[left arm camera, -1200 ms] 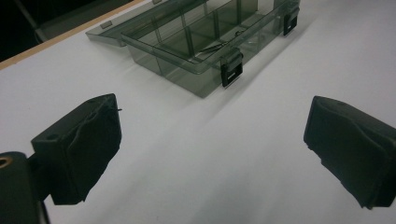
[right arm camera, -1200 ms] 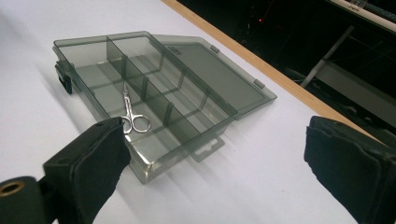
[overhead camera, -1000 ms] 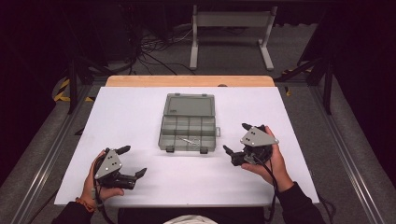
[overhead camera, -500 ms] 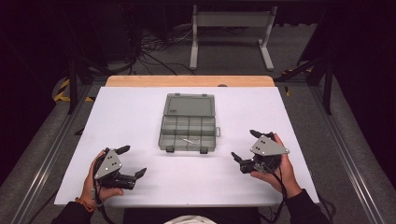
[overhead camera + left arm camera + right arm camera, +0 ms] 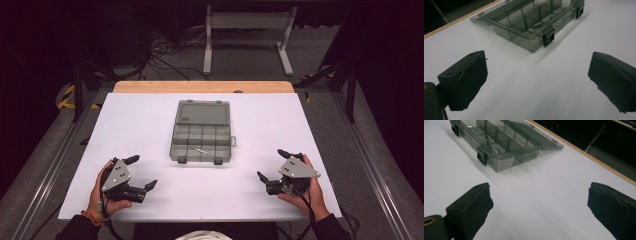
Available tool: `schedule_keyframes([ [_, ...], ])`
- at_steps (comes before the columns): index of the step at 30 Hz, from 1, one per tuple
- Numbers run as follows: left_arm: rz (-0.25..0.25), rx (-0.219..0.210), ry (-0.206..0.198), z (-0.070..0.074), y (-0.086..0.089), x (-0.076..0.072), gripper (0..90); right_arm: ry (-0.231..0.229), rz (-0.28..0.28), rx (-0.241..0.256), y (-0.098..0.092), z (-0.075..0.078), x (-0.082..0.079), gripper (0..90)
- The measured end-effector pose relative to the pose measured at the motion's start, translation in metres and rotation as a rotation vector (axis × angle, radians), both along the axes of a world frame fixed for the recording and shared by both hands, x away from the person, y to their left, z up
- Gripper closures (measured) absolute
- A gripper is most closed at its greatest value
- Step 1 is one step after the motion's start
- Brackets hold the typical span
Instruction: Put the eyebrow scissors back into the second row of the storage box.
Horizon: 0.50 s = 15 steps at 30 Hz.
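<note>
A smoky clear compartment box [image 5: 202, 132] lies open in the middle of the white table [image 5: 250, 125], its lid folded back toward the far side. A small metal wire piece [image 5: 202, 150] rests in a front compartment. My left gripper [image 5: 144, 171] is open near the front left edge, with a hand around it and nothing between its fingers. My right gripper [image 5: 270, 164] is open at the front right, also bare. The left gripper view has the box [image 5: 531, 22] ahead of the spread gripper [image 5: 539, 82]. In the right gripper view the box [image 5: 499, 142] lies ahead left of that gripper [image 5: 539, 207].
A wooden strip [image 5: 202, 86] runs along the table's far edge. Metal rails [image 5: 50, 165] flank the table on both sides. Beyond it stand a grey frame [image 5: 247, 30] and floor cables [image 5: 170, 47]. Bare white surface lies between box and grippers.
My right gripper has drawn back from the box, moving right and toward the near edge. The left gripper and the box have stayed put.
</note>
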<state>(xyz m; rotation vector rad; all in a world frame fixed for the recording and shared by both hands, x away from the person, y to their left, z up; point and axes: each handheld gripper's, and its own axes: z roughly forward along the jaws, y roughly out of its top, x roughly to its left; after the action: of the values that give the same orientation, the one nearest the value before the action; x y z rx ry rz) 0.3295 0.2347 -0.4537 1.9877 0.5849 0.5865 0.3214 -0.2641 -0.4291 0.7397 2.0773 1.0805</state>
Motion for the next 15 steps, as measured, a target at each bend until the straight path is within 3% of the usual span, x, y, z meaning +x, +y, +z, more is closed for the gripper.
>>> schedule_keyframes([
  [9,0.012,-0.005,-0.015,0.001,-0.003,0.002,2.5,0.027,-0.029,0.036,-0.011,-0.012,-0.012,5.1],
  [15,0.011,-0.003,-0.017,0.000,-0.003,0.003,2.4,0.008,-0.021,0.009,-0.008,-0.013,-0.012,4.9],
])
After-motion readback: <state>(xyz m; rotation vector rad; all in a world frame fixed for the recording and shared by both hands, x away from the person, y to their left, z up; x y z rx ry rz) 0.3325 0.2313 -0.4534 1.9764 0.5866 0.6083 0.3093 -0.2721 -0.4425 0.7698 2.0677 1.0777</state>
